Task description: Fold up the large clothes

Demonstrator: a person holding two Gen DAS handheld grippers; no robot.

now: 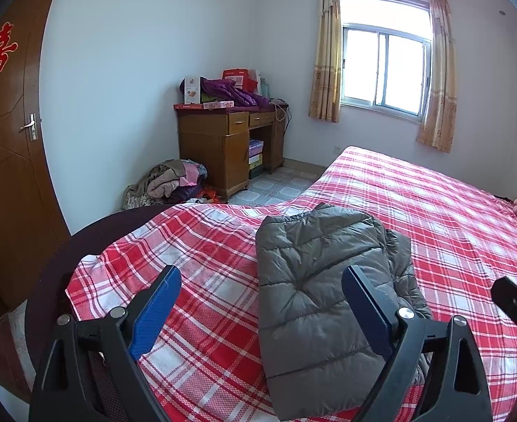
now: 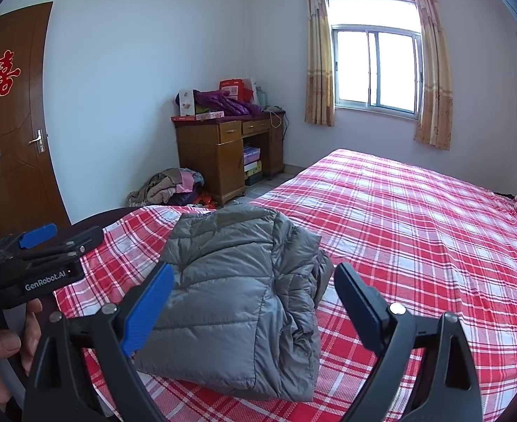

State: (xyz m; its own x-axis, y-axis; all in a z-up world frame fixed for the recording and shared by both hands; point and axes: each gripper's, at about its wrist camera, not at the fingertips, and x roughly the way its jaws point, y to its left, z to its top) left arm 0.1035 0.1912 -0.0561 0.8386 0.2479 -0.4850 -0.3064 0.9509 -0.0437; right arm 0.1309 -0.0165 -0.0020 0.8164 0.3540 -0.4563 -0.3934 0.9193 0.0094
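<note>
A grey quilted down jacket (image 1: 325, 288) lies folded into a compact bundle on the red-and-white plaid bed sheet (image 1: 434, 211); it also shows in the right wrist view (image 2: 237, 292). My left gripper (image 1: 262, 281) is open and empty, held above the jacket's left edge. My right gripper (image 2: 254, 277) is open and empty, held above the jacket's near part. The left gripper also shows at the left of the right wrist view (image 2: 43, 242), and the right gripper's fingers (image 1: 511, 292) show at the right edge of the left wrist view.
The bed (image 2: 416, 218) fills the right side. A wooden desk (image 1: 230, 144) piled with boxes and purple clothing stands against the far wall. A heap of clothes (image 1: 174, 186) lies on the floor beside it. A brown door (image 1: 8, 140) is at the left, a curtained window (image 1: 385, 66) behind.
</note>
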